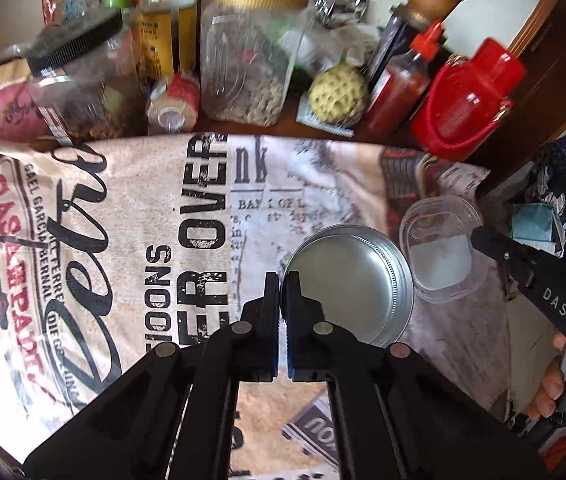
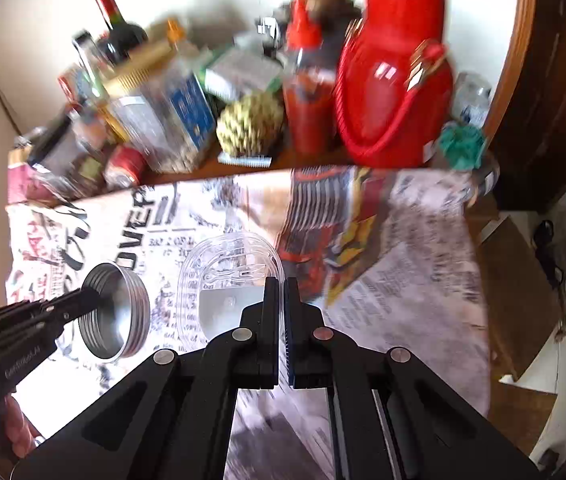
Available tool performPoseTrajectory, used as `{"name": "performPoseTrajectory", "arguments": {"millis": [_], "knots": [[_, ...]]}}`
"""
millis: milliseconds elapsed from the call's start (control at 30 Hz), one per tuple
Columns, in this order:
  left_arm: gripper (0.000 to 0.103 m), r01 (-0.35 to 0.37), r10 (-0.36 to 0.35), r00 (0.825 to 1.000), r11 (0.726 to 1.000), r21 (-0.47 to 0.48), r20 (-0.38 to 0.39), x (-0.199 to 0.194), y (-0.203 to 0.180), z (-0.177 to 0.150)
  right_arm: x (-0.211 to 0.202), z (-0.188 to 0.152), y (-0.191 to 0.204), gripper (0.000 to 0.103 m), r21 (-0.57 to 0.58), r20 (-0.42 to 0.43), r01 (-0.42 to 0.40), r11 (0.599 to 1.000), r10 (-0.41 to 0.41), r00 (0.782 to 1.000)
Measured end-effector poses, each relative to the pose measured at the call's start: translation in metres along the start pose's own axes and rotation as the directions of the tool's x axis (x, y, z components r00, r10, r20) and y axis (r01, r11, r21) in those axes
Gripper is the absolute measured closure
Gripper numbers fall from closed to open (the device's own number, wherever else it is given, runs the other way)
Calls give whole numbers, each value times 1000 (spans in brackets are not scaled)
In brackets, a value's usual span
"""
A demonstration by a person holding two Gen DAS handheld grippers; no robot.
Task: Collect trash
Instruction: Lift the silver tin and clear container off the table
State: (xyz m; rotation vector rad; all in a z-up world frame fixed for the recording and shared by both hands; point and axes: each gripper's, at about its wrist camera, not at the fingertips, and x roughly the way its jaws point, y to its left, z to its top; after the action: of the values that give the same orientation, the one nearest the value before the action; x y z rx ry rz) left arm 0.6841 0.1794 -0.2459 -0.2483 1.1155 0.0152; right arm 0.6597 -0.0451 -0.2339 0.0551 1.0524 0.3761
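My left gripper (image 1: 281,282) is shut on the rim of a round silver metal lid (image 1: 353,280) and holds it above the printed tablecloth (image 1: 123,240). The lid also shows in the right wrist view (image 2: 117,314), tilted, with the left gripper (image 2: 91,300) on its edge. My right gripper (image 2: 281,286) is shut on the rim of a clear plastic container (image 2: 227,280), lifted off the cloth. In the left wrist view the container (image 1: 441,248) sits just right of the lid with the right gripper (image 1: 477,236) on it.
The back of the table is crowded: a red jug (image 1: 471,100), a sauce bottle (image 1: 401,80), a green bumpy fruit (image 1: 337,94), plastic jars (image 1: 243,60), glass bottles (image 1: 167,16). The table's right edge (image 2: 479,280) drops to the floor with clutter.
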Motion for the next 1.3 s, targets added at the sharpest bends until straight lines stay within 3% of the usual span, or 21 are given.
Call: {"name": "performPoseTrajectory", "arguments": {"millis": [267, 600, 967, 1300], "knots": [[102, -14, 19, 982, 1000, -24, 188, -91, -48, -9, -94, -13, -26, 101, -40, 168, -21, 999, 28, 985], [102, -53, 91, 913, 993, -107, 397, -196, -112, -77, -184, -43, -51, 101, -141, 304, -108, 984, 147, 941], [102, -68, 112, 862, 992, -106, 494, -273, -140, -142, -255, -86, -39, 101, -204, 397, -144, 968, 216, 892], [102, -24, 20, 847, 1000, 0, 532, -318, -120, -205, -294, -162, 3, 101, -164, 447, -86, 983, 152, 882]]}}
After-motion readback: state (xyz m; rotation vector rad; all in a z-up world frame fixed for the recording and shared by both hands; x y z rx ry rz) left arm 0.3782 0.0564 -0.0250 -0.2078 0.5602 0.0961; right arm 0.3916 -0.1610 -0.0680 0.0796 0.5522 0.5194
